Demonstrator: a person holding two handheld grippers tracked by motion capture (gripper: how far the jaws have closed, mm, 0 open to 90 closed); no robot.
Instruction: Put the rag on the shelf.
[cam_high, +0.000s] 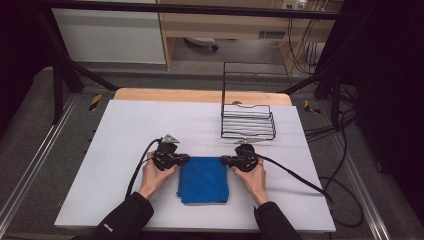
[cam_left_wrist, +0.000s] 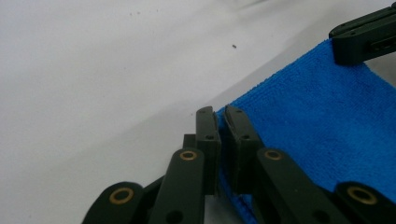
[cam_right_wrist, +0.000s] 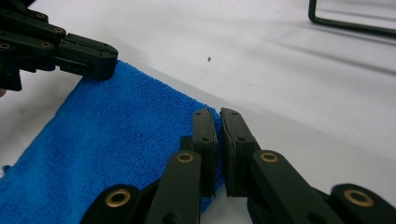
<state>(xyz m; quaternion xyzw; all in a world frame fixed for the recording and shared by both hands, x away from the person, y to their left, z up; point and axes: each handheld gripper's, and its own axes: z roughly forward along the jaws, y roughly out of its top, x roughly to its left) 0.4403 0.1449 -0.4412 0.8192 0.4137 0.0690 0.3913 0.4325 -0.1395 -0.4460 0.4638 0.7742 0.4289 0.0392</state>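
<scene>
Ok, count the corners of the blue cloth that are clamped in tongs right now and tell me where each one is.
2. The left tongs clamp the far left corner of the blue cloth, and the right tongs clamp its far right corner. The two near corners lie free on the table.

A fluffy blue cloth is laid on the smooth matt white surface; the fingers are matt black plastic.

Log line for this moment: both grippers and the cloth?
left gripper: shut on blue cloth far-left corner | right gripper: shut on far-right corner | cloth: folded, flat on table | wire rack: untouched
</scene>
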